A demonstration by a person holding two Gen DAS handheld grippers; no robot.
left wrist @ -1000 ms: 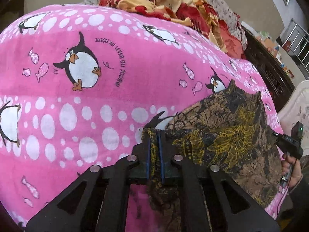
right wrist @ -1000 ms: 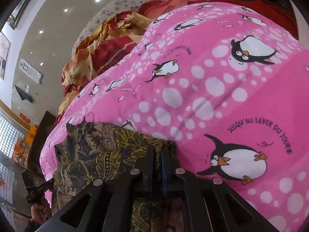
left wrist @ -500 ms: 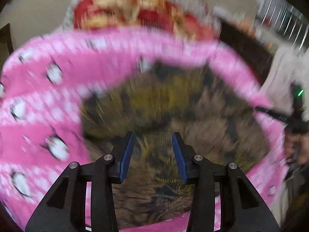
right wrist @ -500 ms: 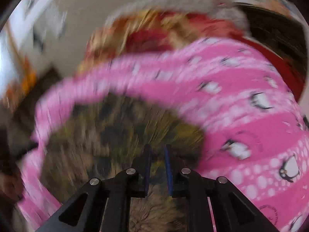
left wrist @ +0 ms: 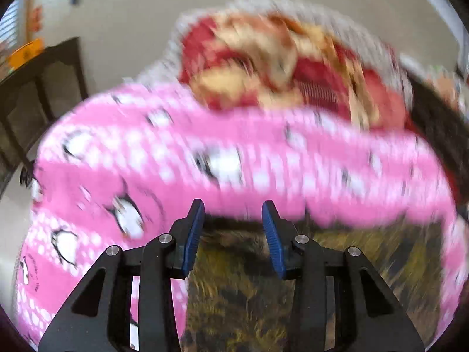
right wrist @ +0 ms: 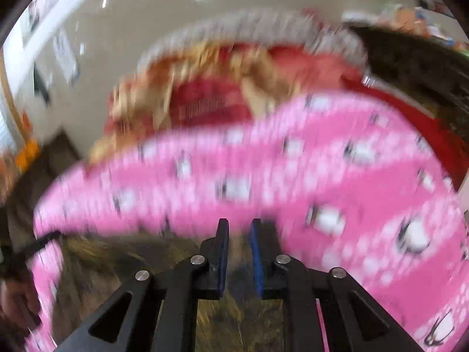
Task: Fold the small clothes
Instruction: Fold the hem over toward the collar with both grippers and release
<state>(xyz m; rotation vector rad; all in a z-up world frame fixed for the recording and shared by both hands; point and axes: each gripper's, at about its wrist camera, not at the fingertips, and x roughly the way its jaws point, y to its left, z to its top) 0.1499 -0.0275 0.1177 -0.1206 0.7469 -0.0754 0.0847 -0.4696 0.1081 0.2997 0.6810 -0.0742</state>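
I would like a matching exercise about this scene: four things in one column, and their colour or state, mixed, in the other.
1. left hand-held gripper
2. right hand-held gripper
3. blanket with penguins
4. small garment

a. brown and yellow pattern
b. pink
c. jaws wide apart
d. jaws parted by a narrow gap

Pairs: 1-c, 2-d, 3-b, 4-a

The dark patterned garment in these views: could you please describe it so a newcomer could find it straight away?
Start from the big pink penguin blanket that covers the bed. At its near edge, just below the open left claw, lies the small garment. Its dark brown and yellow pattern sets it apart from the pink blanket and the red and cream quilt behind.
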